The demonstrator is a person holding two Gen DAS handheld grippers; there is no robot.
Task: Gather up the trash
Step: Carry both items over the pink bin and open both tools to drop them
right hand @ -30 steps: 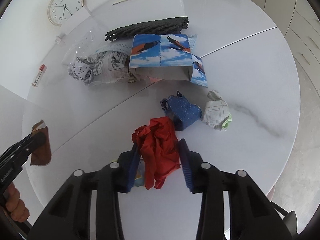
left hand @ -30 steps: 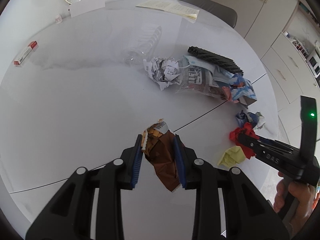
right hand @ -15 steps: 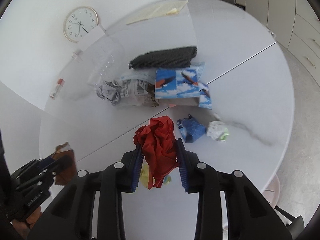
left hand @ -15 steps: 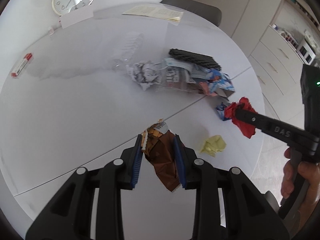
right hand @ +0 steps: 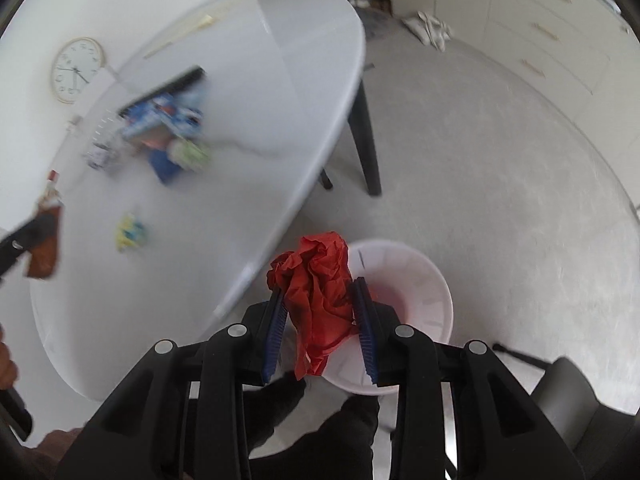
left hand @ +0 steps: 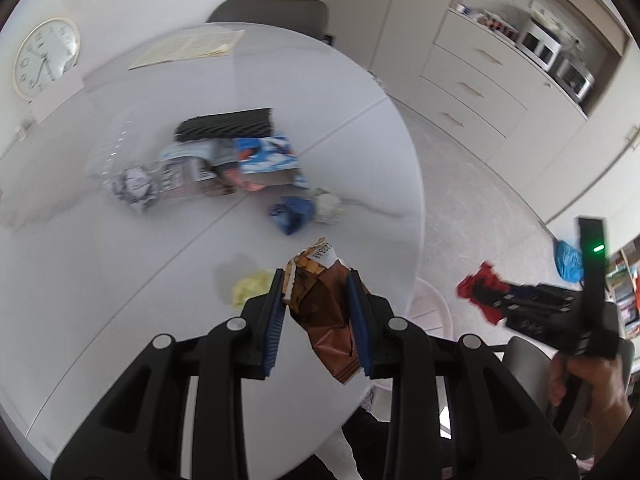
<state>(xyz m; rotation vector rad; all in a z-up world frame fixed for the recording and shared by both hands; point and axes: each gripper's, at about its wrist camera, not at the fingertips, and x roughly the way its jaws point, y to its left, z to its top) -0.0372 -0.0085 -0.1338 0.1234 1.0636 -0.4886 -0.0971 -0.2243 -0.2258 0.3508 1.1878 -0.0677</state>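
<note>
My left gripper [left hand: 318, 312] is shut on a brown snack wrapper [left hand: 324, 312] above the near edge of the round white table [left hand: 120, 264]. My right gripper [right hand: 320, 322] is shut on crumpled red paper [right hand: 318, 288] and holds it off the table, above a white waste bin [right hand: 412, 292] on the floor. The right gripper with the red paper [left hand: 478, 288] also shows at the right of the left wrist view. On the table lie a yellow paper ball [left hand: 250, 288], a blue crumpled wrapper [left hand: 290, 216], a white paper wad [left hand: 328, 206] and a pile of packaging [left hand: 224, 160].
A black ridged tray [left hand: 226, 126], a clear plastic bottle [left hand: 116, 140], papers [left hand: 188, 46] and a wall clock [left hand: 44, 56] are at the far side. A chair [right hand: 576, 408] stands near the bin. Cabinets [left hand: 480, 92] line the right. Table legs [right hand: 366, 140] stand on the floor.
Both grippers swung right. The right gripper carried the red paper off the table to above the bin. The left gripper still holds the brown wrapper, now near the table's edge.
</note>
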